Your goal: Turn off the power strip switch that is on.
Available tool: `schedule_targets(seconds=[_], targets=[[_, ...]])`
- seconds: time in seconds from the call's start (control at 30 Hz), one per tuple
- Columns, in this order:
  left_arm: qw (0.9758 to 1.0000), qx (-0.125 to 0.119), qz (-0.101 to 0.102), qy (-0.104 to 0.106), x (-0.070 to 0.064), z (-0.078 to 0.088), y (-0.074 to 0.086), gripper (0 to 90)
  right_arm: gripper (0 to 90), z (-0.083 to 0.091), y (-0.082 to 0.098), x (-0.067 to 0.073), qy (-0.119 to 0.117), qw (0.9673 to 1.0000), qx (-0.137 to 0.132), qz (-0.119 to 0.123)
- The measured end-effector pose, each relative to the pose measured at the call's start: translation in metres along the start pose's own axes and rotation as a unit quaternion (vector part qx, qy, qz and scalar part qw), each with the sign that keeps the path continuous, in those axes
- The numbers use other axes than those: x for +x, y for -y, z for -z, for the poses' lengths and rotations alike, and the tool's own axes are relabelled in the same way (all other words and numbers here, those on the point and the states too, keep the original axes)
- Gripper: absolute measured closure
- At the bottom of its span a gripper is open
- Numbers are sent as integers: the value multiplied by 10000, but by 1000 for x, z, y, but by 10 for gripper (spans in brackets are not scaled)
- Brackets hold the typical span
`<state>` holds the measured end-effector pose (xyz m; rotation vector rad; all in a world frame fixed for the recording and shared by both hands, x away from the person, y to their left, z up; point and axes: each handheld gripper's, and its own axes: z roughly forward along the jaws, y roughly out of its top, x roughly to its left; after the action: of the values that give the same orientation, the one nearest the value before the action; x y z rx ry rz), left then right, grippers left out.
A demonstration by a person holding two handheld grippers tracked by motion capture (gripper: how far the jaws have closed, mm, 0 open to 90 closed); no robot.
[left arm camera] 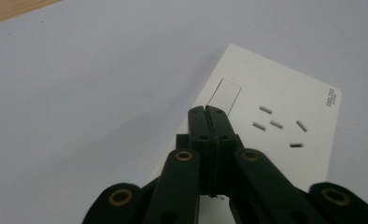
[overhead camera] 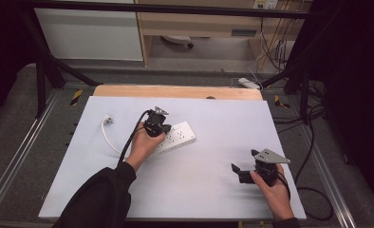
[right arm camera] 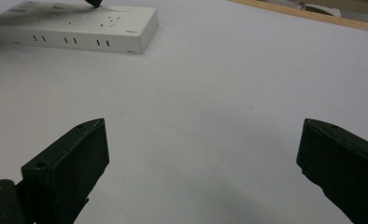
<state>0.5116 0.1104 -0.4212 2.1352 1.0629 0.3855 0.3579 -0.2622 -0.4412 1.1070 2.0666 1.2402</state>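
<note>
High view: a white power strip [overhead camera: 178, 136] is seen lying near the middle of the table [overhead camera: 213, 190], its white cable [overhead camera: 110, 137] trailing toward the left edge with the plug [overhead camera: 108, 120] lying free, not inserted anywhere. The left gripper [overhead camera: 162, 129] is held over the strip, jaws pressed together with nothing between them, tips just beside the rocker switch [left arm camera: 224, 95]; contact cannot be told. The switch press is judged under way. The right gripper [overhead camera: 237, 172] is parked wide open near the right front corner, empty.
</note>
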Motion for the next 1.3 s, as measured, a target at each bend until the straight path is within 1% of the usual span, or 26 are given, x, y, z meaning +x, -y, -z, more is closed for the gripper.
schedule_targets(seconds=[0.3, 0.43, 0.6, 0.63, 0.7, 0.83, 0.97, 1.3], targets=[[10000, -25, -34, 2, 1, 0, 0, 900, 27, 0, 0, 0, -7, 10000, 4, -9], [9999, -27, -127, -13, 0, 0, 1, 900, 27, 0, 0, 0, -9, 10000, 11, 5], [9999, -22, -126, -5, 0, -1, 1, 900, 27, -1, 0, 1, -14, 10000, 35, -10], [9999, 9, -124, 2, 0, -2, 1, 900, 27, -1, 0, 1, -18, 10000, 34, -16], [9999, -14, -139, 2, -1, -3, 1, 900, 27, 0, 0, 1, -16, 10000, 25, -7], [10000, -32, -92, -18, -2, -4, 1, 900, 27, 0, 0, 0, -13, 10000, 18, 6], [9999, -49, -105, -42, -2, -3, 2, 900, 27, 0, 0, 0, -16, 10000, 10, -9], [9989, -455, -114, -98, -2, 5, 3, 900, 27, 0, 0, 0, -11, 10000, -4, 9]])
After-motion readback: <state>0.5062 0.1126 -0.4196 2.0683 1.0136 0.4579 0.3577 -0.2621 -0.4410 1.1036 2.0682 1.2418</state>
